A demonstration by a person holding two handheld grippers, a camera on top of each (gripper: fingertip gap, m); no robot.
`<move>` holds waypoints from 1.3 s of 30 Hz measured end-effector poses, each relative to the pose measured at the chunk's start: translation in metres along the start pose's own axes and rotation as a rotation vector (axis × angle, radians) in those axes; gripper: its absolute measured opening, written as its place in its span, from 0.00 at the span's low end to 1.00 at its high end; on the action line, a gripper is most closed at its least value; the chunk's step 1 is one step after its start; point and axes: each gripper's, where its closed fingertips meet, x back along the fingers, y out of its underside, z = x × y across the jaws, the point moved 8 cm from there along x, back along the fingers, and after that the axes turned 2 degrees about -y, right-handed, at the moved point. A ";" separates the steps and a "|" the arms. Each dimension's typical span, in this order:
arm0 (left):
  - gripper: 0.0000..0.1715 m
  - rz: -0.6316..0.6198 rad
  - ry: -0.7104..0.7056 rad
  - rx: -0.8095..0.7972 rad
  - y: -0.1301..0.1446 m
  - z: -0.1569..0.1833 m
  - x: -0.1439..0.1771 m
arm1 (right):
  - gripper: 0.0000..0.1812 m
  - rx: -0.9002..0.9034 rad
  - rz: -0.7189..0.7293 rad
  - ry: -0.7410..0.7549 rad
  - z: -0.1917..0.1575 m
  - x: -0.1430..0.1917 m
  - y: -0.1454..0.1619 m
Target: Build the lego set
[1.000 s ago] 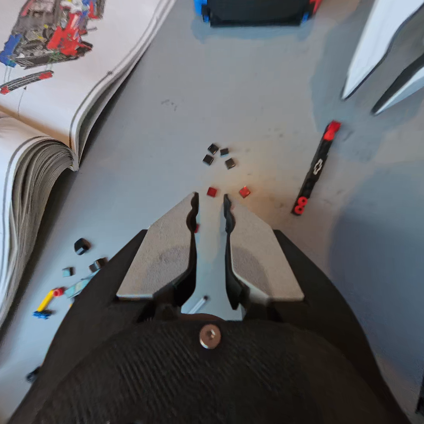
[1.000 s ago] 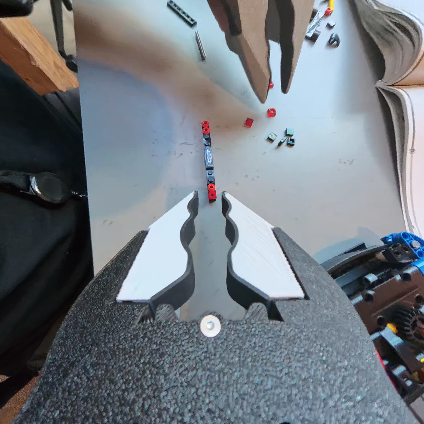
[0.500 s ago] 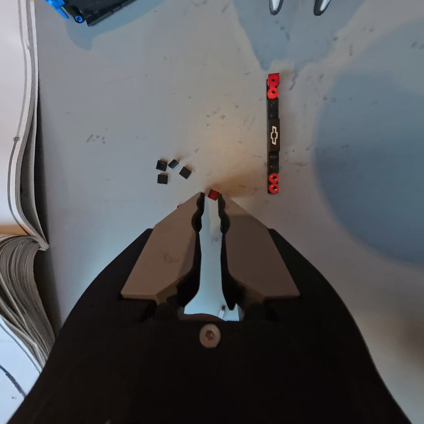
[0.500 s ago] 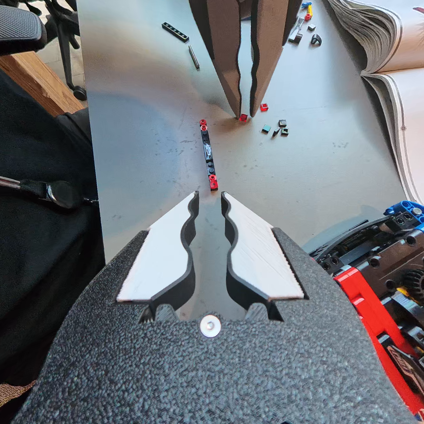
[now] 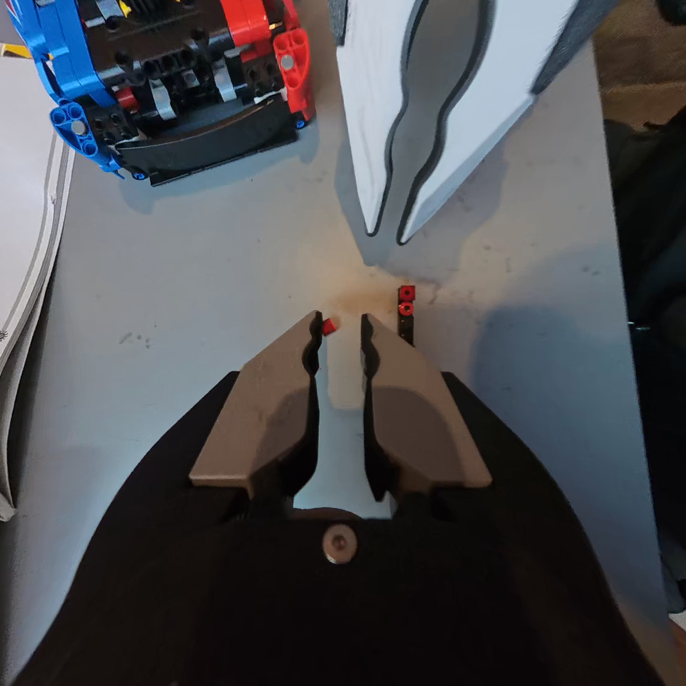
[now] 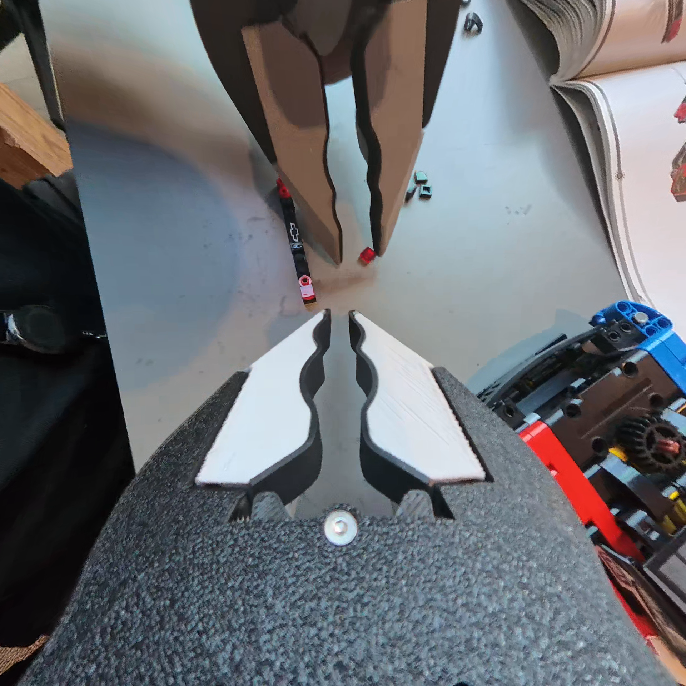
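Note:
My left gripper (image 5: 341, 321) is open, tips low over the grey table (image 5: 185, 297). A small red piece (image 5: 328, 327) lies between the tips, against the left finger and not clamped. A black strip with red ends (image 5: 406, 315) lies just right of the right finger. My right gripper (image 6: 338, 315) is empty with only a narrow gap between its jaws, its tips just short of the strip's near red end (image 6: 306, 287). In the right wrist view the left gripper (image 6: 358, 256) points back at me with the red piece (image 6: 366, 255) at its tip. The right gripper (image 5: 386, 237) also shows in the left wrist view.
The partly built blue, red and black car (image 5: 178, 92) stands on the table, also at the lower right of the right wrist view (image 6: 612, 427). Small black pieces (image 6: 421, 185) lie behind the left gripper. An open manual (image 6: 631, 148) lies alongside. A person in dark clothing (image 6: 55, 334) is at the table's edge. Left tips to right tips: about 4 cm.
My left gripper has moved forward toward the right gripper and its jaws have widened, with the red piece now between the tips. The right gripper's jaws have narrowed and the two grippers are closer.

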 end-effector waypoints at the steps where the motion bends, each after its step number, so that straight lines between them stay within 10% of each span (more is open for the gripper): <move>1: 0.10 0.019 0.000 0.012 0.000 0.000 0.003 | 0.04 -0.004 -0.010 0.007 0.001 -0.001 0.001; 13: 0.19 0.094 -0.038 0.163 0.025 0.027 0.024 | 0.05 -0.180 -0.029 0.062 0.015 -0.038 -0.026; 39: 0.04 0.087 -0.049 0.104 0.037 0.035 0.014 | 0.06 -0.187 -0.092 0.162 0.010 -0.051 -0.027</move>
